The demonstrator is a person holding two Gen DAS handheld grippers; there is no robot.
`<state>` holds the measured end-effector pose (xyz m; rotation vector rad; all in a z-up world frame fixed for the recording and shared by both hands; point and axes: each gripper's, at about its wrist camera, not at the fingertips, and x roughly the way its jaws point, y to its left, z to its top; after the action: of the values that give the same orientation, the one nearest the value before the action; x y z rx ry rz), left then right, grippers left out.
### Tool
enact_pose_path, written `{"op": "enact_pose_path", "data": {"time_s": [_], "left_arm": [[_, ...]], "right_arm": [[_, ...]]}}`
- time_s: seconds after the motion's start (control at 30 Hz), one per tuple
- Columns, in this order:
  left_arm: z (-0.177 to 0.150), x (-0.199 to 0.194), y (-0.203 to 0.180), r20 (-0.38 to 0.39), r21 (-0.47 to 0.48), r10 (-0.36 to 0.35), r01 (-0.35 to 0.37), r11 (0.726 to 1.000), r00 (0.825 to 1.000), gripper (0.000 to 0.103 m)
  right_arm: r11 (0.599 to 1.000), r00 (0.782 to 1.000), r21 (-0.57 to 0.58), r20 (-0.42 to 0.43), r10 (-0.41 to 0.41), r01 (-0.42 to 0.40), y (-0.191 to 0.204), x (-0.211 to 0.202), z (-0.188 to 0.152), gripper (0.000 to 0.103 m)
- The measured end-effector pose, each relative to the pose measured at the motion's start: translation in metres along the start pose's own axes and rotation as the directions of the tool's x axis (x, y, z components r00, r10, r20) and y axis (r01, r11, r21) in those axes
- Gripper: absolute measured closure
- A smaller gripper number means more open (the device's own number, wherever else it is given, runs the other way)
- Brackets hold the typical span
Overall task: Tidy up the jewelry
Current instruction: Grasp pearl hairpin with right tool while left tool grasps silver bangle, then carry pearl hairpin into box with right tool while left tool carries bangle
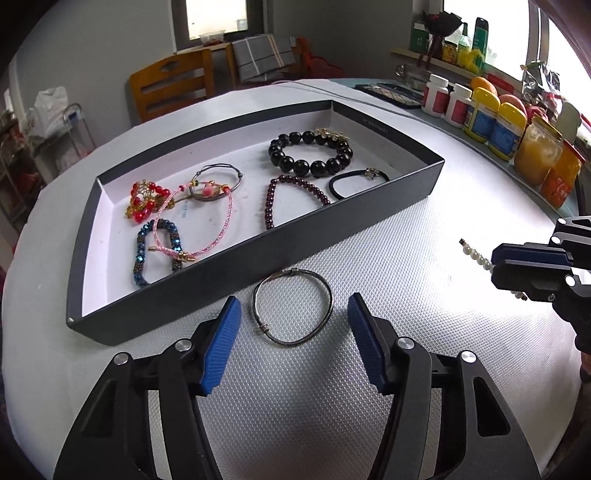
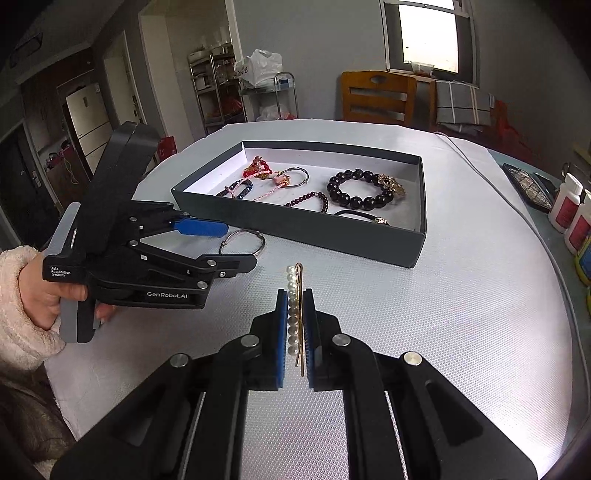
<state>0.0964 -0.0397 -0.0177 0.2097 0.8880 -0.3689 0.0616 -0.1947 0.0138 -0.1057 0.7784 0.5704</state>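
Right wrist view: the right gripper [image 2: 295, 295] is clamped on a pearl hair clip [image 2: 294, 314] above a round table [image 2: 461, 332] with a textured white cover. The left gripper [image 1: 293, 306] stands partly open around a silver bangle [image 1: 291, 308] beside the jewelry-filled tray [image 1: 236, 273]. Wooden chairs [image 2: 376, 96] and a window [image 2: 428, 35] lie beyond.

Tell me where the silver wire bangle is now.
The silver wire bangle lies on the table mat, just outside the box's near wall, between the open left gripper's fingers.
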Motion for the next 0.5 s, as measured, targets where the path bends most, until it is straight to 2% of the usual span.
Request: {"op": "enact_pose_path", "data": {"time_s": [0.17,0.5], "left_arm": [[0.002,0.001,-0.003,0.005,0.017,-0.007,0.007,1.000,1.000,0.054],[-0.010,-0.014,-0.003,0.013,0.018,-0.031,0.031,0.999,0.999,0.056]], "right_arm": [[1.000,1.000,-0.001,-0.006,-0.002,0.002,0.001,0.001,-0.001,0.095],[1.000,1.000,-0.011,-0.010,-0.002,0.002,0.006,-0.002,0.003,0.095]]}}
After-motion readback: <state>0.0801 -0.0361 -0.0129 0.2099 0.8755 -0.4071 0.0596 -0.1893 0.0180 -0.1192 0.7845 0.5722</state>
